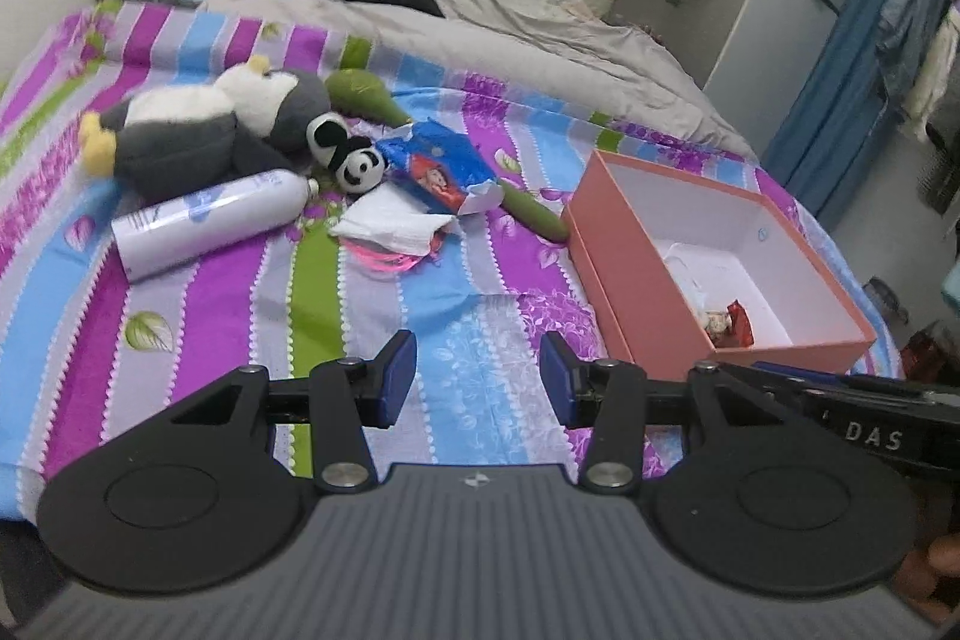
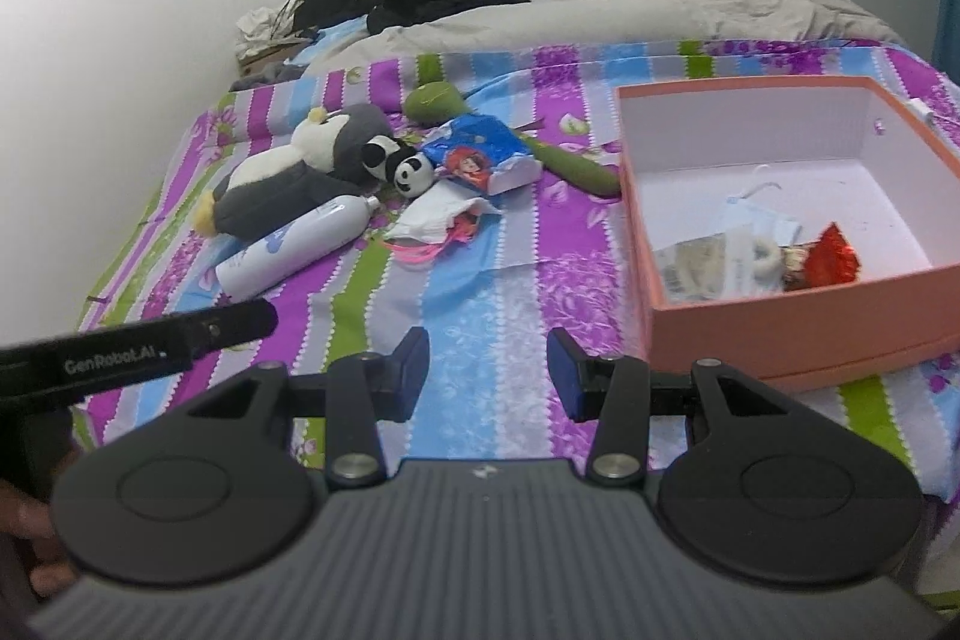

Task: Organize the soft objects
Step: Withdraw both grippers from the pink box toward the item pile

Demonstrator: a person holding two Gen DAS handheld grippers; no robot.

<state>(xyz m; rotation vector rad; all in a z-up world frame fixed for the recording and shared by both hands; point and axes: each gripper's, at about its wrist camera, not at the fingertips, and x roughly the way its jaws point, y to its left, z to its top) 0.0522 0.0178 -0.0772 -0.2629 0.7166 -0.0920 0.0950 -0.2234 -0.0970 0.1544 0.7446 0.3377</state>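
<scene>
Above the striped bedsheet (image 1: 228, 292), short of the orange box (image 1: 636, 292), both tools hover side by side. Left gripper (image 1: 477, 379) has its jaws partly apart with nothing between them; right gripper (image 2: 489, 376) is the same, empty and half wide. This looks like an approach, with room left for taking a soft thing. Left of the box lies the pile: a folded white cloth (image 1: 390, 223), a blue snack packet (image 1: 441, 169), a small panda toy (image 1: 354, 160), a grey penguin plush (image 1: 204, 124), a white bottle (image 1: 210, 220) and a green plush (image 1: 534, 214) touching the box wall. Inside the box, small items already rest (image 2: 750, 250), so I judge sorting has begun.
</scene>
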